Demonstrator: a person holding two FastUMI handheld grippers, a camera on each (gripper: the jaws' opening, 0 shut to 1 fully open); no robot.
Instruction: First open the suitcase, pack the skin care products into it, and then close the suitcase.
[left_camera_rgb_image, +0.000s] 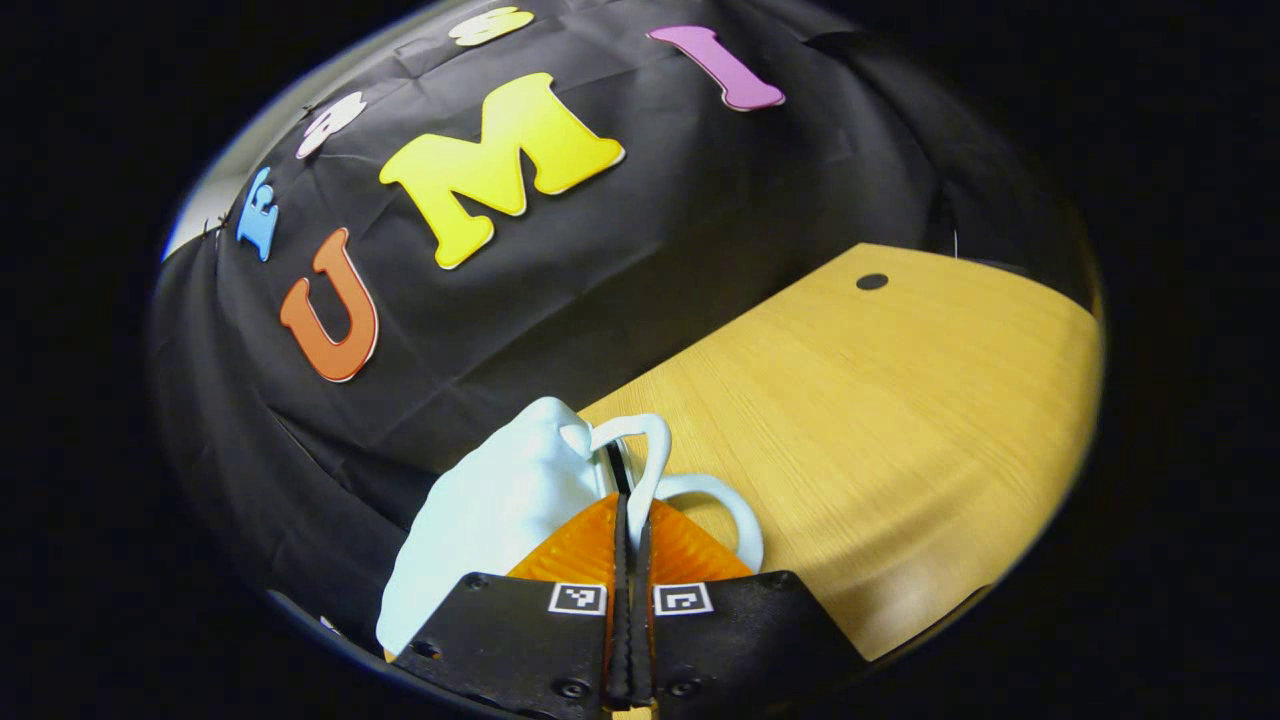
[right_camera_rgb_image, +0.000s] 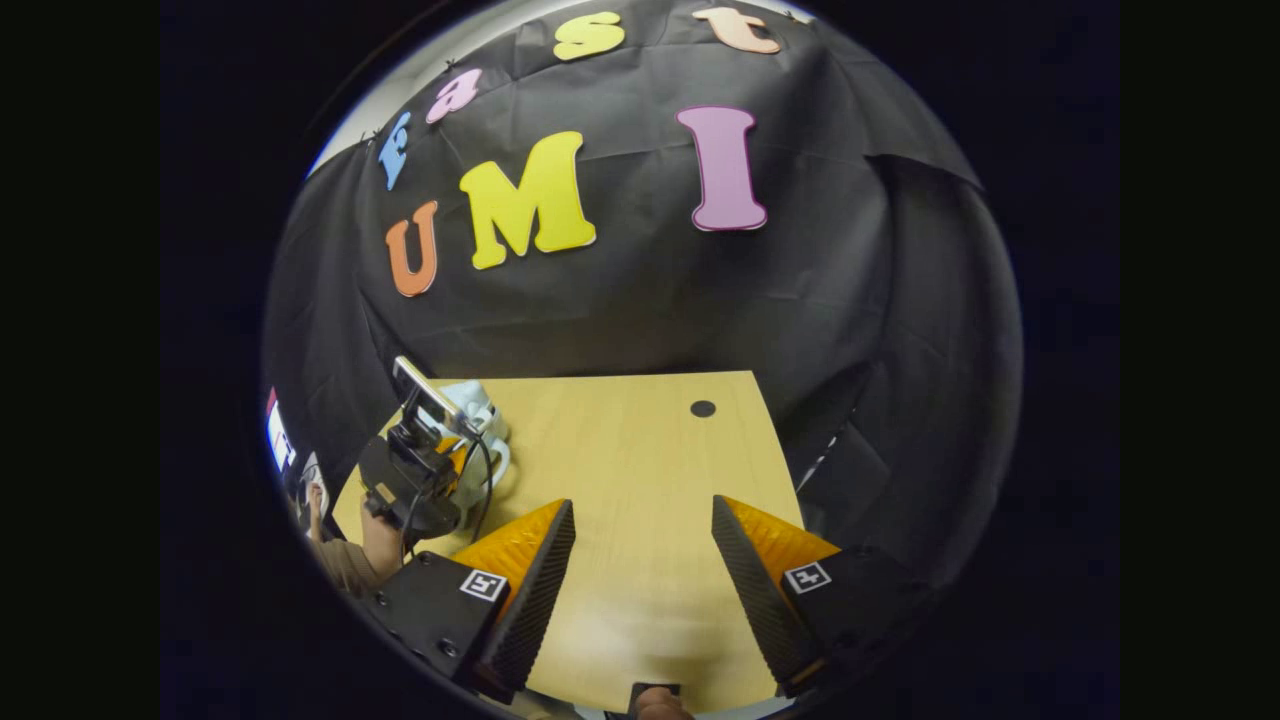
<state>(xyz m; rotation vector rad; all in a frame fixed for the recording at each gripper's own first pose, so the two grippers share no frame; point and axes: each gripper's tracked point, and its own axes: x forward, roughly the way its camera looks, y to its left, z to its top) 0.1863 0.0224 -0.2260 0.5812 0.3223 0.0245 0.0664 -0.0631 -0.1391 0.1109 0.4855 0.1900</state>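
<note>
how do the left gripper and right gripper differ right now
The left gripper has its fingers pressed together on the white handle of the pale suitcase; the right gripper is spread wide, holding nothing. The left sits at the table's edge by the suitcase; the right hangs over bare wood. Both point toward the booth wall.

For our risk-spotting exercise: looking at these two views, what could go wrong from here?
1. The left tool is shut on a thin white handle of the pale suitcase; so narrow a grip might slip when pulled.
2. The suitcase sits at the table edge near the wall, so a tug could drag it off.
3. The right tool hangs open over bare table, not bracing the suitcase, which may slide.
</note>
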